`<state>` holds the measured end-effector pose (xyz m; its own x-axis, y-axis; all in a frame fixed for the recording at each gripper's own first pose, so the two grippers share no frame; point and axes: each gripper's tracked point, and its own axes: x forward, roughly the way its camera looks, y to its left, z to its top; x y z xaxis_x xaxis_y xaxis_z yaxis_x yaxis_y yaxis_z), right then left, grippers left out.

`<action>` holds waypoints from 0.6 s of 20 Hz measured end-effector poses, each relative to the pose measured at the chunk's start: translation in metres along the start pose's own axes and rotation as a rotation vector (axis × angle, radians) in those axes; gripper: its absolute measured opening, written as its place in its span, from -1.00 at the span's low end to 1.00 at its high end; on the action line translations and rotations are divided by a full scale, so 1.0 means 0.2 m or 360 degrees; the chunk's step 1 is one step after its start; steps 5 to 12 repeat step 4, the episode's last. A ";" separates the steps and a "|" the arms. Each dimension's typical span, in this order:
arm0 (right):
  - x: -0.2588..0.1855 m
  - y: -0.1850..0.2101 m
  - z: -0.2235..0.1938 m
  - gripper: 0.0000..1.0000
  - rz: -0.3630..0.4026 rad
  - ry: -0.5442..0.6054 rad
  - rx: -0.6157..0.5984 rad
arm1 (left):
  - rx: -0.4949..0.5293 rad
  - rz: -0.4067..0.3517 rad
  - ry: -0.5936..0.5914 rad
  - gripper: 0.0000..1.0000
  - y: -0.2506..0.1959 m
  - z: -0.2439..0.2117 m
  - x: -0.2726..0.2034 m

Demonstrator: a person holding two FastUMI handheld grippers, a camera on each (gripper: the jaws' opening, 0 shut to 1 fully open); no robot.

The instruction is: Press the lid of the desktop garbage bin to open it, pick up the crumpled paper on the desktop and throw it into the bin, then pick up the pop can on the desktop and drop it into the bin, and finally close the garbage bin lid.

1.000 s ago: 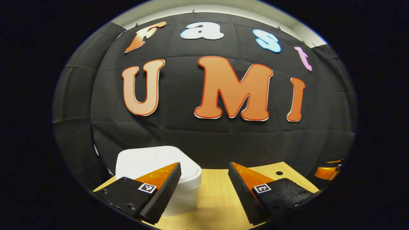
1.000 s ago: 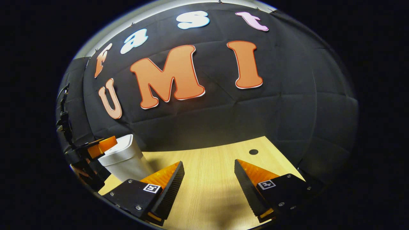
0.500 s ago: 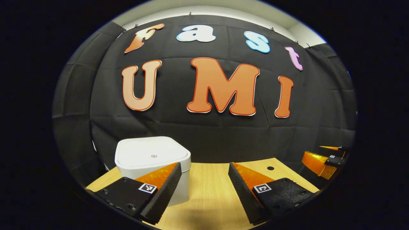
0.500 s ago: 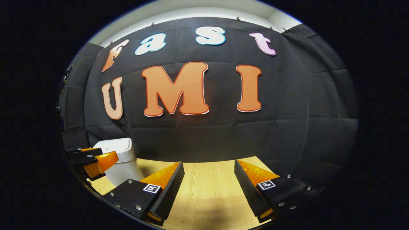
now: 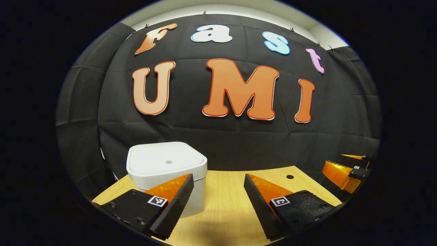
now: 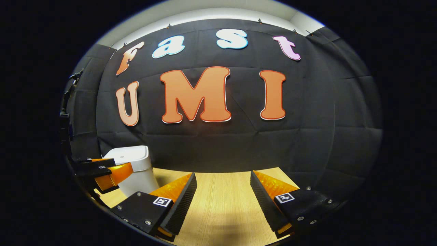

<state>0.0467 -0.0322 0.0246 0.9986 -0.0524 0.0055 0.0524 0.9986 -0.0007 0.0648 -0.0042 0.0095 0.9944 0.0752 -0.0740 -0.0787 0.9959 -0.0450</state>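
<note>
The white garbage bin [image 5: 167, 167] stands on the wooden desktop [image 5: 225, 212] with its lid down flat; a small dot marks the lid's middle. My left gripper [image 5: 218, 201] is open and empty, just in front of and to the right of the bin, with its left finger overlapping the bin's front wall. In the right gripper view the same bin [image 6: 135, 171] sits at the far left, with the left gripper [image 6: 102, 171] in front of it. My right gripper [image 6: 223, 201] is open over bare desktop with nothing between its fingers; it also appears at the right edge of the left gripper view [image 5: 346, 169].
The black cloth wall [image 5: 218, 136] closes off the back of the desktop right behind the bin. A small dark hole [image 5: 290, 177] sits in the desktop near its far right corner.
Both views have levelled out and drawn back slightly. The bin's lid top now shows in full in the left gripper view. Both grippers stay open.
</note>
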 end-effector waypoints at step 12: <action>0.01 -0.01 0.00 0.88 0.0001 0.0004 0.0008 | 0.0003 0.0008 -0.0018 0.88 0.00 0.03 0.00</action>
